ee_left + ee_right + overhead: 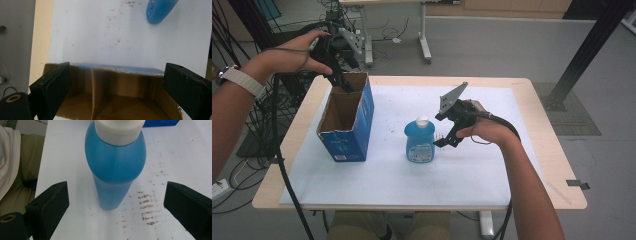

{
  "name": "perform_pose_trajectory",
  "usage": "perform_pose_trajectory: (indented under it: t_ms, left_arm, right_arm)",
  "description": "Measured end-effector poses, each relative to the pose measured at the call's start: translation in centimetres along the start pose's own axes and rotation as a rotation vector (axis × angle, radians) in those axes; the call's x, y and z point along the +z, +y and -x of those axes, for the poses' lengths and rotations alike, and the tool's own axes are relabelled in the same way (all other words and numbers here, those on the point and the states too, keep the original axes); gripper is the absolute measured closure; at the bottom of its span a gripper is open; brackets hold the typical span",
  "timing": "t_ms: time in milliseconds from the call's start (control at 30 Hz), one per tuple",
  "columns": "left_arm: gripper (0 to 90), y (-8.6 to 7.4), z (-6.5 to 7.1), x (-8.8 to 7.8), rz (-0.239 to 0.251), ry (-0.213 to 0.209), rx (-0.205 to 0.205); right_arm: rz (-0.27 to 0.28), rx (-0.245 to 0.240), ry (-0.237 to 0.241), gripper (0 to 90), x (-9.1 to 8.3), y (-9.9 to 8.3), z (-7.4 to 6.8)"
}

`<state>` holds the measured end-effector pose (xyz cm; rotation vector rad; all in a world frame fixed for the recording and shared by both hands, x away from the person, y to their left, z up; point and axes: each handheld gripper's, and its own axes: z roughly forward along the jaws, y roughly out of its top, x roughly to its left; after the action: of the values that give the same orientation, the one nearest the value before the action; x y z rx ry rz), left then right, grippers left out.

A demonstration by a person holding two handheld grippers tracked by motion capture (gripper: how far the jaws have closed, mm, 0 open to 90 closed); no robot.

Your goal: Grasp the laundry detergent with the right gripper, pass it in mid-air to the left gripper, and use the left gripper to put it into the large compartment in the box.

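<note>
Both grippers wide apart, nothing held.
Right gripper [443, 141] just beside upright blue bottle [419, 140], mid white sheet [492, 165]. Left gripper [343, 85] over far rim of open cardboard box [346, 119] at sheet's left. Sheet bare toward near and right edges of wooden table [557, 155]; grey floor [512, 47] beyond.
</note>
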<state>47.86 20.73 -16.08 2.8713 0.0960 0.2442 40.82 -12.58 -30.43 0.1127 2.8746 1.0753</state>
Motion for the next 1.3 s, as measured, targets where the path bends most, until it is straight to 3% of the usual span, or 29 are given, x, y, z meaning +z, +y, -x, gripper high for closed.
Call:
perform_pose_trajectory:
  t_ms: [1300]
  left_arm:
    - [9.6,0.1,-0.1,0.3,-0.008,-0.001,0.001]
  right_arm:
    - [0.060,0.016,0.013,2.5,2.2,-1.0,0.3]
